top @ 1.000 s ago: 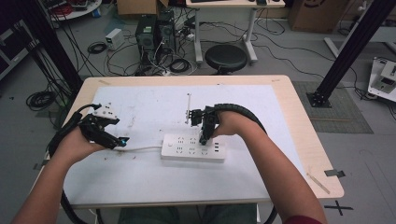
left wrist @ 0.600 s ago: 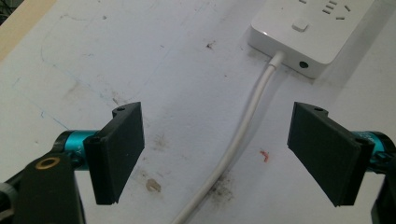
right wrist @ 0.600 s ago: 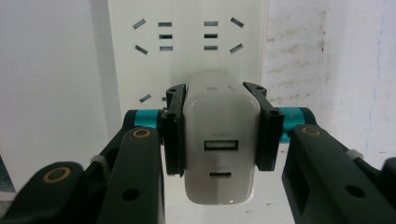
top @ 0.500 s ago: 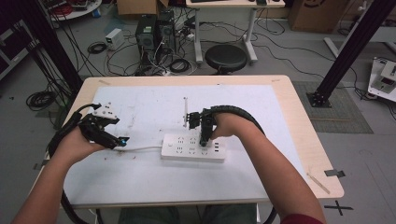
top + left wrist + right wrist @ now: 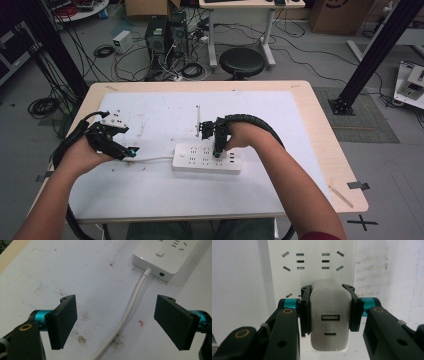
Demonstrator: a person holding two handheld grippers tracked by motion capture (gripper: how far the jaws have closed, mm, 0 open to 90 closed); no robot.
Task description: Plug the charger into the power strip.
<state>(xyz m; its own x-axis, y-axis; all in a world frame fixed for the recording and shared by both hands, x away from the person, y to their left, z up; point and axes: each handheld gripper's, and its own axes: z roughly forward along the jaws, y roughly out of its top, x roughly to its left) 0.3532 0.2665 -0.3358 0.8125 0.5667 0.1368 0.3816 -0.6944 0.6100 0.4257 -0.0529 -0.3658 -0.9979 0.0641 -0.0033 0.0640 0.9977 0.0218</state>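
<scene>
**A:** Where does the work stand at the worktop [image 5: 310, 130]?

**B:** The right gripper [image 5: 329, 312] has its jaws clamped on both flanks of a white charger [image 5: 329, 315], which sits over the face of the white power strip [image 5: 206, 158] near the middle of the white sheet. Its two ports face the right gripper view's camera. Whether the prongs are fully seated cannot be told from here.

**A:** And the other hand?

**B:** The left gripper [image 5: 115, 322] hovers with jaws wide apart, holding nothing. The strip's cord [image 5: 125, 315] runs between them, untouched, toward the strip's end.

**A:** What makes this step go well?

**B:** Probably a straight axis. The charger should travel square to the strip's face, with no rocking sideways, so the prongs neither bind nor bend. The grip looks centred, which helps.

**A:** Any risk?

**B:** The strip is light and lies loose. It may lift or slide with the charger. Pinning the cord or the strip's end with the left gripper would likely steady it.
</scene>
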